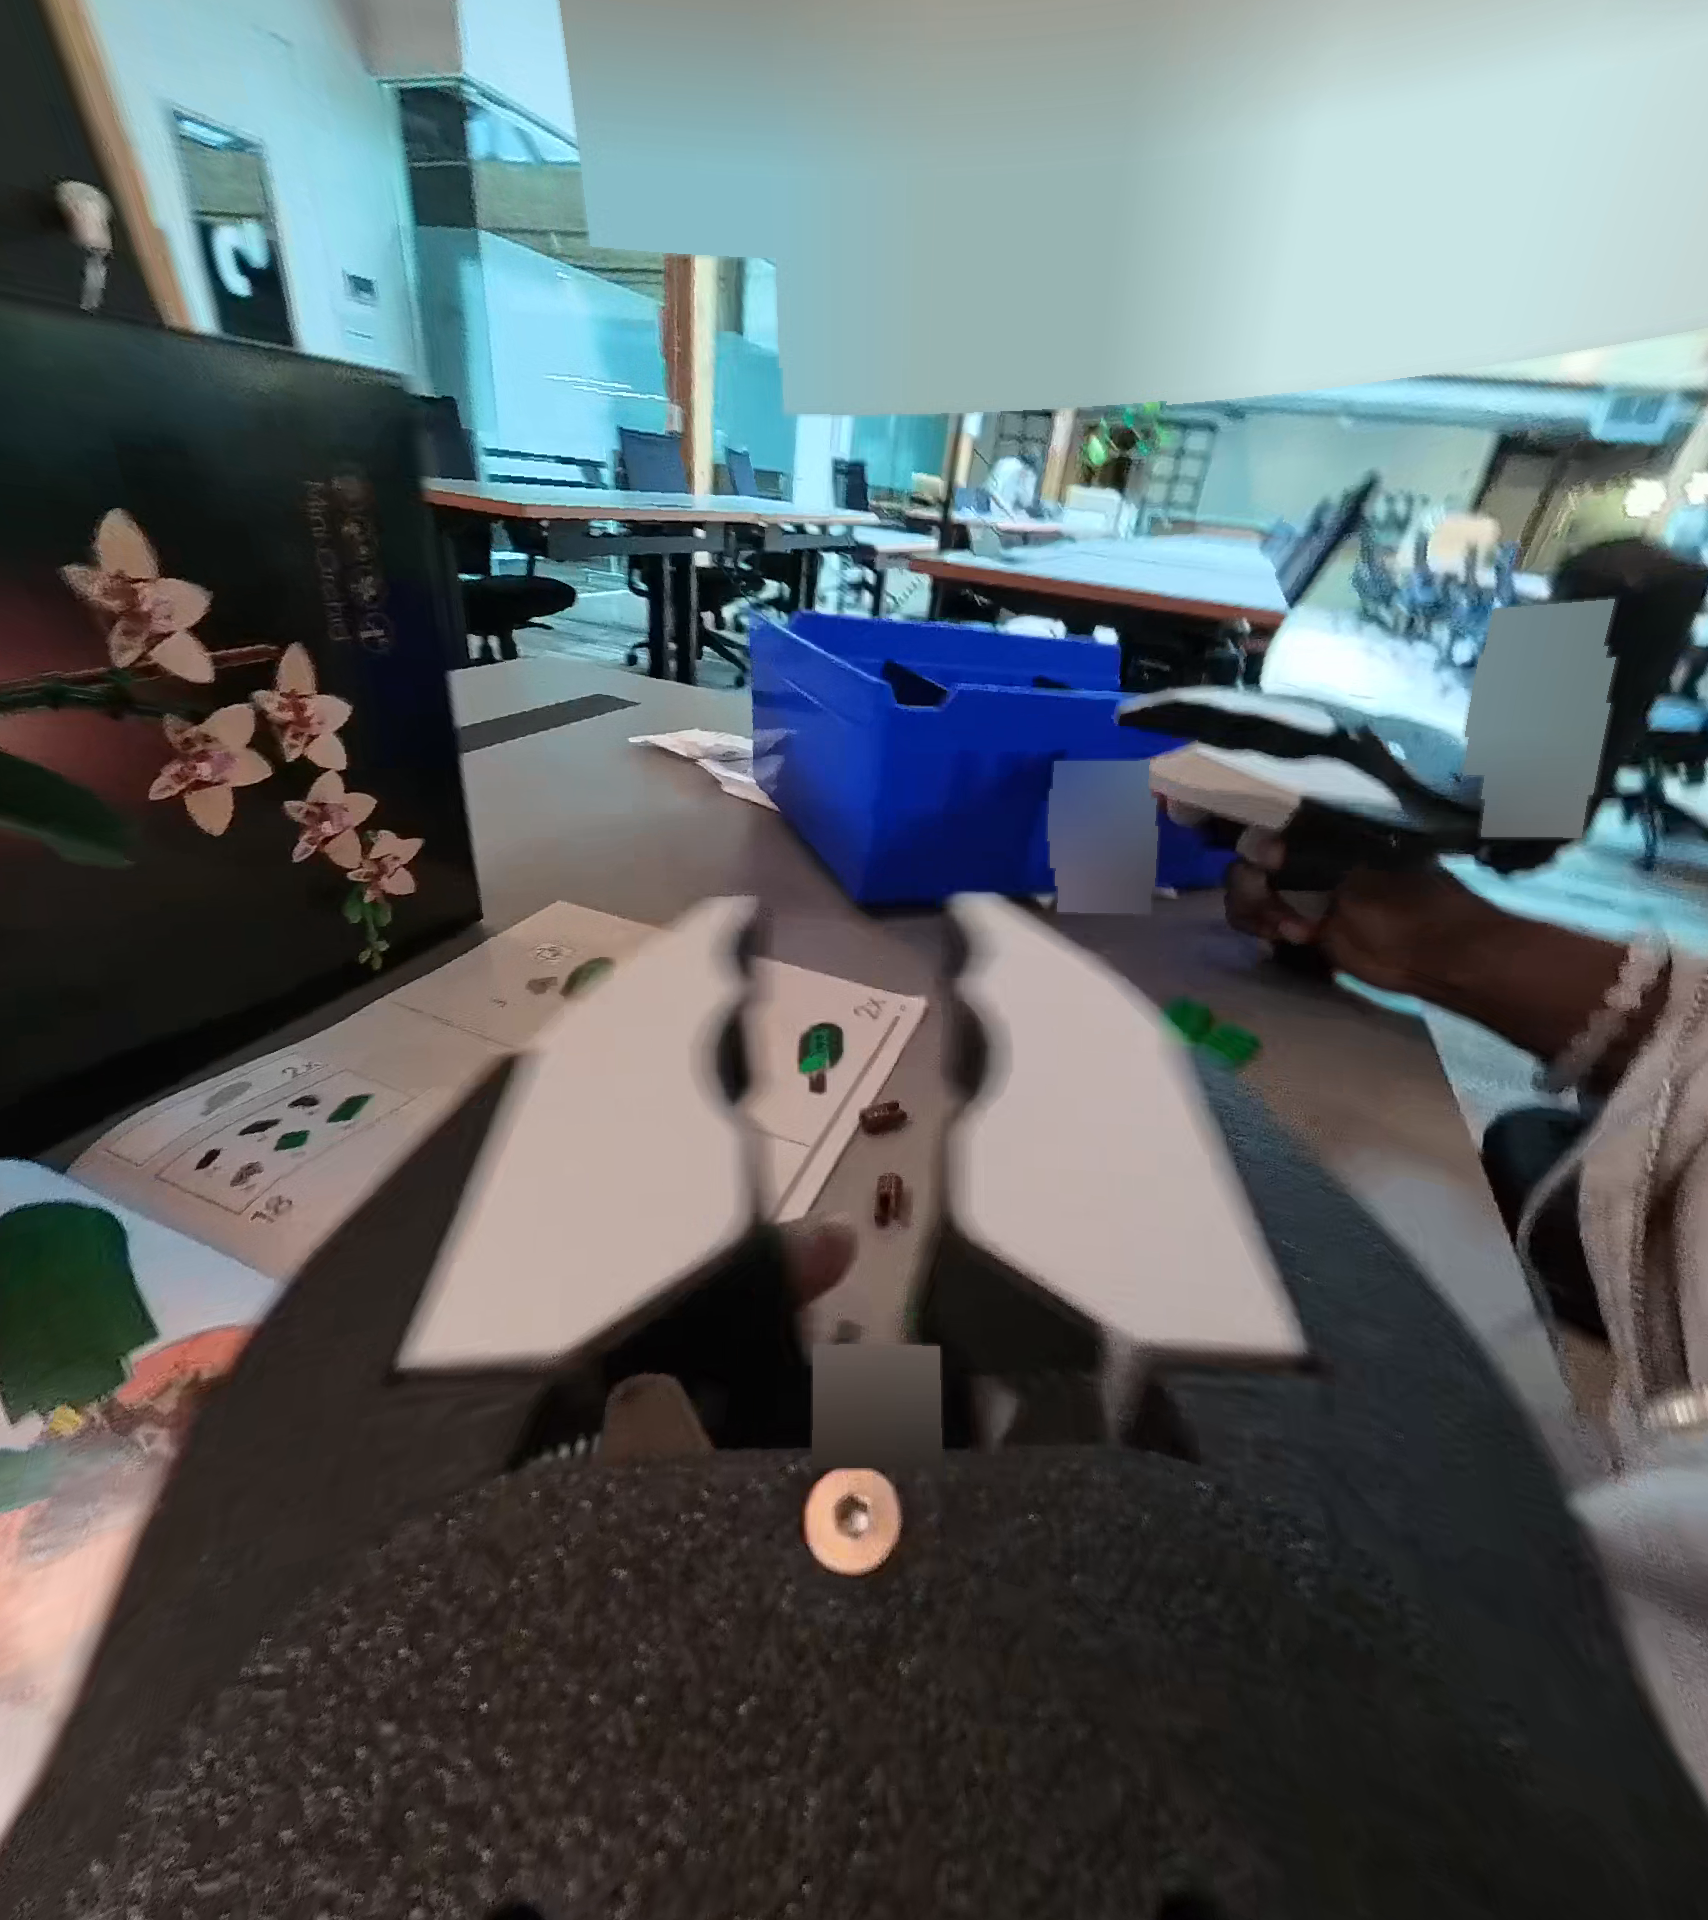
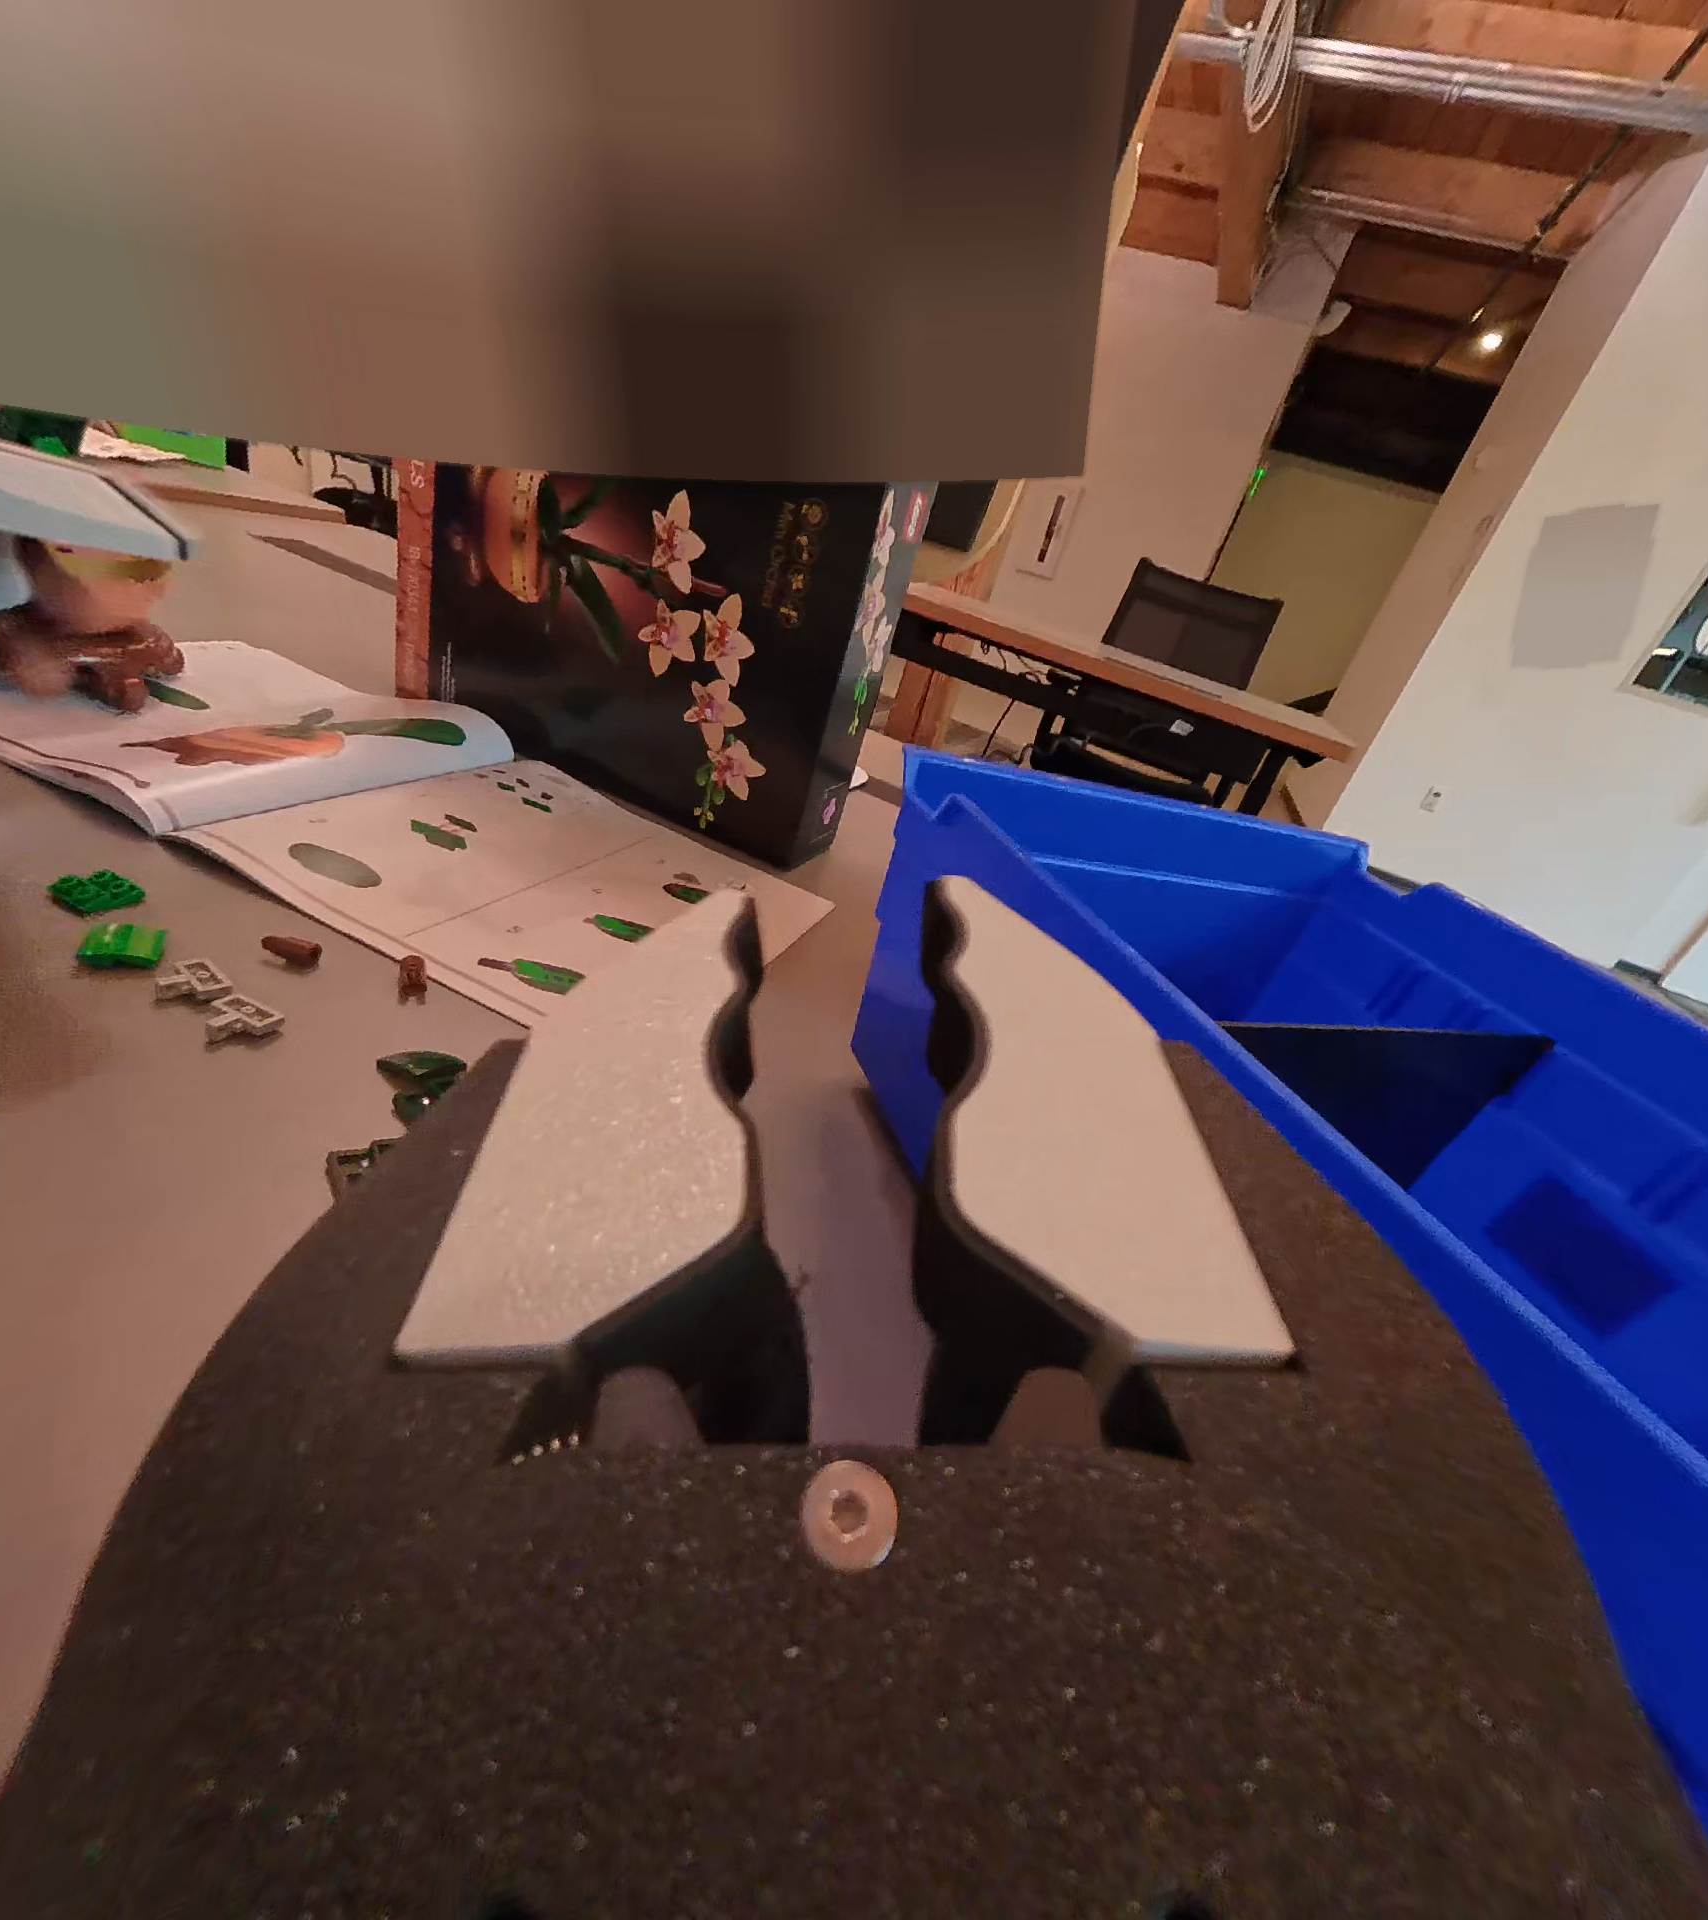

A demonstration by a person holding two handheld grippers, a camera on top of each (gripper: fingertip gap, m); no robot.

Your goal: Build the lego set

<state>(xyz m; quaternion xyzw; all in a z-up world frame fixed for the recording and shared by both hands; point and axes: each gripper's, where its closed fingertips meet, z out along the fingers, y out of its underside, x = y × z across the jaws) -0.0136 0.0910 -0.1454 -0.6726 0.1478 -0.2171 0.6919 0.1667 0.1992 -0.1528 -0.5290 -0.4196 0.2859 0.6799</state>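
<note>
while both tongs hang above the grey surface (image 2: 102, 1195), neither has hold of anything. the left tongs (image 1: 850, 935) stand a little apart at the tips, with a gap between the white fingers (image 1: 611, 1143), and nothing sits in that gap; through it show the open booklet (image 1: 829, 1049) and two small brown pieces (image 1: 883, 1117) lying just right of the page edge. the view is blurred, so finer detail is lost. green pieces (image 1: 1208, 1032) lie further right on the surface.

the right tongs (image 2: 839, 914) are likewise slightly parted and empty, pointing at the near left corner of the blue bin (image 2: 1245, 935), which stands on the right. i cannot tell whether the fingertips touch the bin wall.

the lego pieces lie loose on the surface, left of the right tongs: two bright green pieces (image 2: 107, 914), two grey pieces (image 2: 216, 997) just nearer, two brown pieces (image 2: 294, 951) beside the booklet's near edge, and dark green pieces (image 2: 419, 1075) partly hidden by the tool's black body. the booklet (image 2: 362, 831) lies open, and the dark box (image 2: 663, 655) with orchid flowers on it stands upright behind it, left of the bin.

in the left view the right tool (image 1: 1276, 758) shows far right, held in a hand (image 1: 1349, 914) in front of the bin (image 1: 912, 769). the box (image 1: 154, 675) stands at the left.
</note>
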